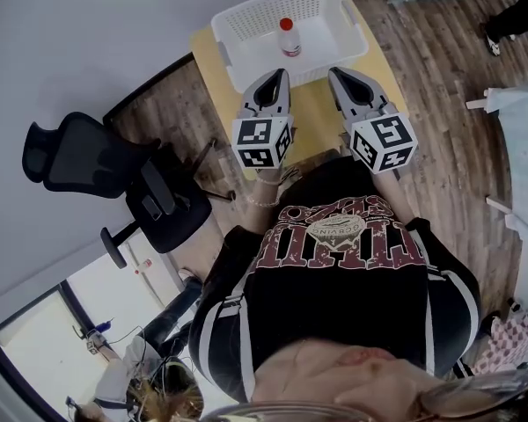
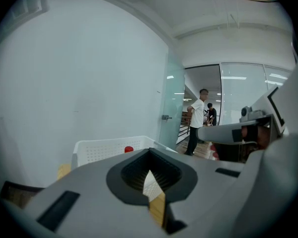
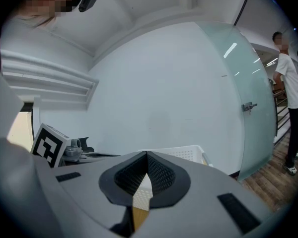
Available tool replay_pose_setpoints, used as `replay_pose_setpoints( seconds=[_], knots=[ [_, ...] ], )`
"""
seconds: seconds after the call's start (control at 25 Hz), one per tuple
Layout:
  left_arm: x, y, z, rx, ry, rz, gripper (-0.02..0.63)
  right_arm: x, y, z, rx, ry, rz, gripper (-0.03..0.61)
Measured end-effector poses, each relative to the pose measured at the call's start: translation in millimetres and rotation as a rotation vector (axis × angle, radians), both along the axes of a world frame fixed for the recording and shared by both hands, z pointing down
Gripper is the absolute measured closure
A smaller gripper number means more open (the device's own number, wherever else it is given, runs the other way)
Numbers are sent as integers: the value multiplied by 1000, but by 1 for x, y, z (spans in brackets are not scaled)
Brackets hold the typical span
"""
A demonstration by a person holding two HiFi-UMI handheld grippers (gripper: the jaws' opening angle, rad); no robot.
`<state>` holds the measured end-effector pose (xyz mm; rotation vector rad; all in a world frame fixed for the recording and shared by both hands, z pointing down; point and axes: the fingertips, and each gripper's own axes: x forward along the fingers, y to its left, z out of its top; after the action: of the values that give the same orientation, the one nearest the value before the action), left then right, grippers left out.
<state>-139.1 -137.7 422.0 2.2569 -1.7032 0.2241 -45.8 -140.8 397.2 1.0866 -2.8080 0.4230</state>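
1. Wooden flooring surrounds the small yellow table (image 1: 312, 117) below you.
2. Your left gripper (image 1: 280, 76) and right gripper (image 1: 336, 73) hover over its near half, both with jaws closed on nothing.
3. Near their tips, the white basket (image 1: 222, 38) sits at the table's far edge, with a red-capped bottle (image 1: 288, 39) upright inside.

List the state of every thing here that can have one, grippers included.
left gripper: jaws together, nothing between them.
right gripper: jaws together, nothing between them.
bottle: upright in the basket, red cap on.
basket: right way up on the table, holding only the bottle.
office chair: unoccupied, beside the table.
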Motion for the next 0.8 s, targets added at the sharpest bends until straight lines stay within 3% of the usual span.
replay_pose_setpoints(
  seconds=[0.24, 0.48, 0.8],
  knots=[
    [-4, -22, 11, -22, -21, -4, 561, 19, -11, 3, -12, 2, 39, 561],
    [-4, -42, 21, -55, -54, 6, 493, 35, -23, 4, -16, 1, 69, 561],
    [-5, -66, 37, -100, -78, 16, 471, 49, -35, 9, -28, -3, 98, 561]
  ],
)
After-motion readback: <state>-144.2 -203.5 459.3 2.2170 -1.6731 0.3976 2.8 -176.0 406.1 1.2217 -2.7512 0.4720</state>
